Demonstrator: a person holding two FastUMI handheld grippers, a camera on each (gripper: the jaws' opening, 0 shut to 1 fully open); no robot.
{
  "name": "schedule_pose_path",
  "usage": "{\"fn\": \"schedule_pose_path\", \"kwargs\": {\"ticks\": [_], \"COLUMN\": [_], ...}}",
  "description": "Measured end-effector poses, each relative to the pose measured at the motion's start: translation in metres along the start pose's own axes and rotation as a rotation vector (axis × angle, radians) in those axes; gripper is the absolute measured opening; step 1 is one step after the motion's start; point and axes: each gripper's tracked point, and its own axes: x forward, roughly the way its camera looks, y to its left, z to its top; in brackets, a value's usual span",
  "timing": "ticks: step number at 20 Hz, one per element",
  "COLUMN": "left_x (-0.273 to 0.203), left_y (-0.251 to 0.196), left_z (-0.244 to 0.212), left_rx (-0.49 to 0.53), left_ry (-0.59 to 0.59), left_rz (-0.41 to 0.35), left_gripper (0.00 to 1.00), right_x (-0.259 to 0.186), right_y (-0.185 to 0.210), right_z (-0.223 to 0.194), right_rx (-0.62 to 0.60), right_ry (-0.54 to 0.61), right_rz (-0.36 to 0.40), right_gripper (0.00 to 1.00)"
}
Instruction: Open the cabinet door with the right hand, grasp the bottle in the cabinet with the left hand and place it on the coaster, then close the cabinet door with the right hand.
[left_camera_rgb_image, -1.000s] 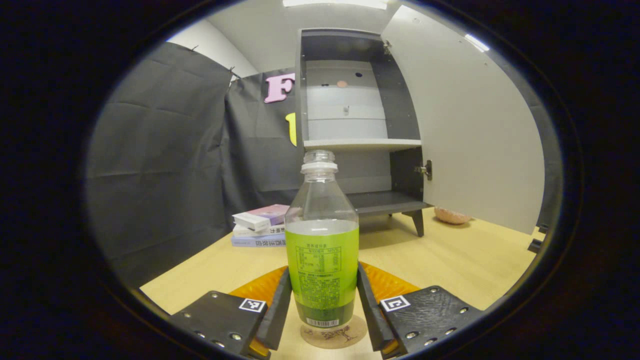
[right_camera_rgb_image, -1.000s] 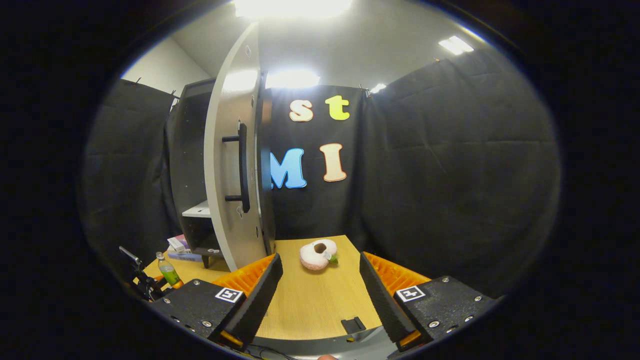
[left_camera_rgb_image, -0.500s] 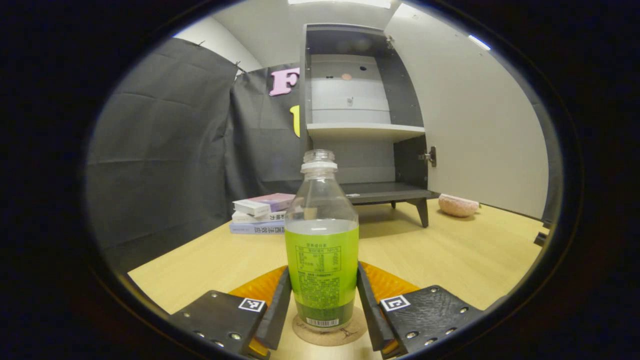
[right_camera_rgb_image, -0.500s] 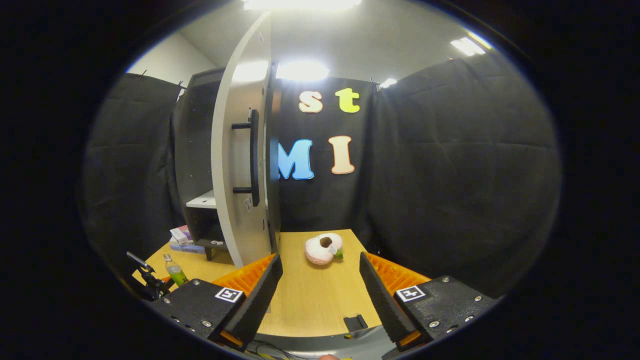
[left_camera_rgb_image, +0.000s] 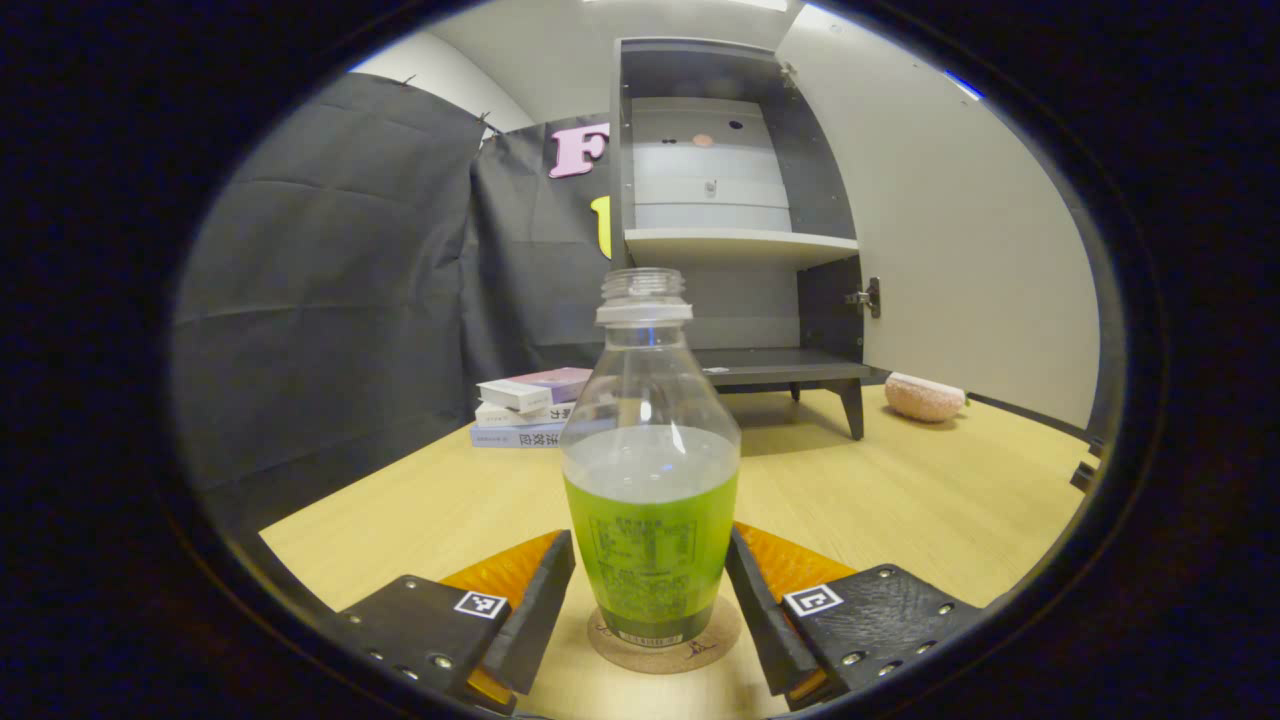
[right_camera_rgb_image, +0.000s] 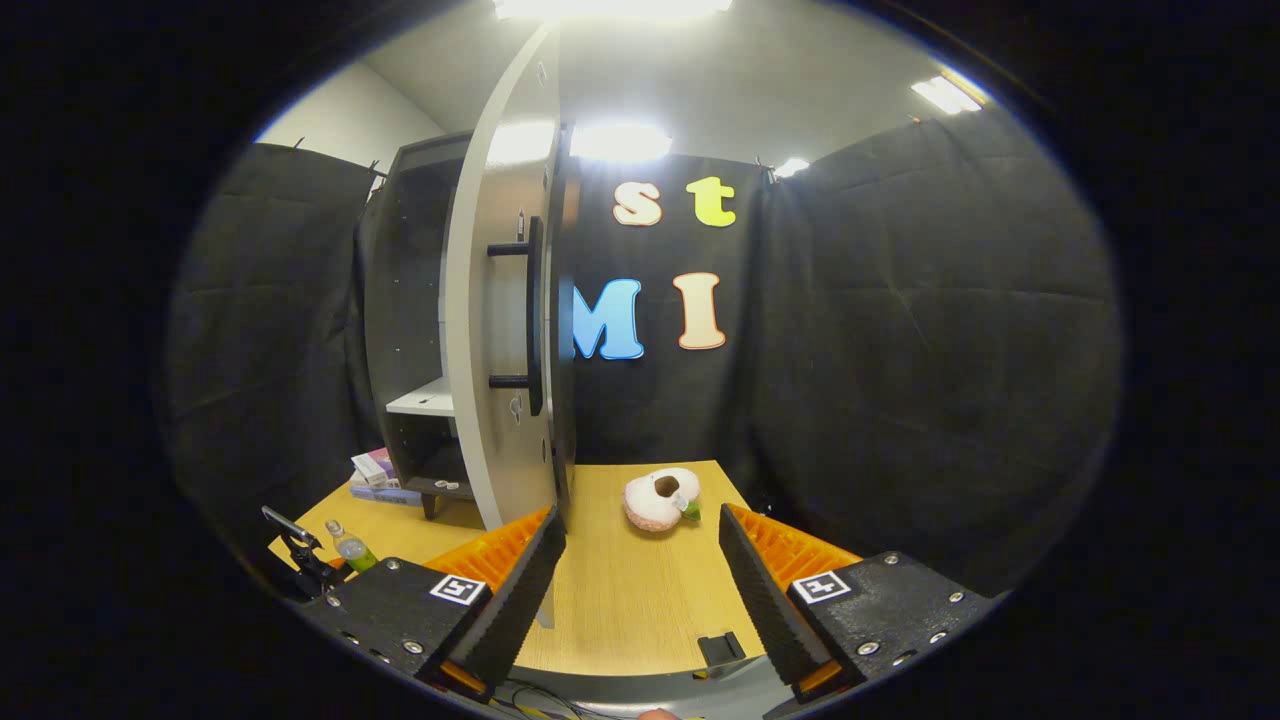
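Left gripper (left_camera_rgb_image: 650, 610) has its fingers spread beside the bottle (left_camera_rgb_image: 650, 480), a sliver of gap each side, so released. Bottle stands upright on the coaster (left_camera_rgb_image: 664, 640), long axis toward 12 o'clock; its base hides part of the coaster. Cabinet door (left_camera_rgb_image: 960, 240) hangs open at 2 o'clock, bare table (left_camera_rgb_image: 900, 490) between. Right gripper (right_camera_rgb_image: 640, 590) gapes wide, holding nothing.

Stacked books (left_camera_rgb_image: 530, 405) — pink plush toy (right_camera_rgb_image: 660, 499)

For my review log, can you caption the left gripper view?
Green-drink bottle standing on the coaster, left gripper fingers flanking it with slight gaps, cabinet door open behind.
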Motion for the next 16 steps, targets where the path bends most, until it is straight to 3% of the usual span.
{"fn": "schedule_pose_path", "kwargs": {"ticks": [2, 3, 6, 7, 8, 10, 11, 16], "left_x": [-0.003, -0.006, -0.008, -0.012, -0.015, -0.024, -0.029, -0.05], "left_y": [-0.001, -0.004, -0.002, -0.002, 0.0, 0.001, 0.0, 0.005], "left_z": [0.009, 0.015, 0.038, 0.045, 0.056, 0.084, 0.097, 0.16], "left_rx": [0.008, 0.015, 0.038, 0.041, 0.047, 0.051, 0.053, 0.035], "left_ry": [-0.005, -0.011, -0.031, -0.033, -0.036, -0.067, -0.083, -0.137], "left_rz": [-0.007, -0.011, -0.016, -0.014, -0.011, -0.016, -0.02, -0.01], "left_gripper": [0.89, 0.84, 0.84, 0.89, 0.84, 0.89, 0.84, 0.85], "right_x": [0.001, 0.001, 0.004, 0.006, 0.008, 0.011, 0.013, 0.031], "right_y": [-0.001, -0.001, -0.004, -0.005, -0.009, -0.016, -0.018, -0.03], "right_z": [0.001, 0.002, 0.006, 0.008, 0.012, 0.021, 0.025, 0.049], "right_rx": [0.002, 0.006, 0.03, 0.034, 0.033, 0.045, 0.057, 0.089], "right_ry": [-0.007, -0.011, -0.028, -0.033, -0.043, -0.069, -0.081, -0.136], "right_rz": [0.002, 0.003, 0.005, 0.005, -0.001, -0.009, -0.01, -0.012], "right_gripper": [0.95, 0.95, 0.96, 0.96, 0.95, 0.95, 0.95, 0.95]}}
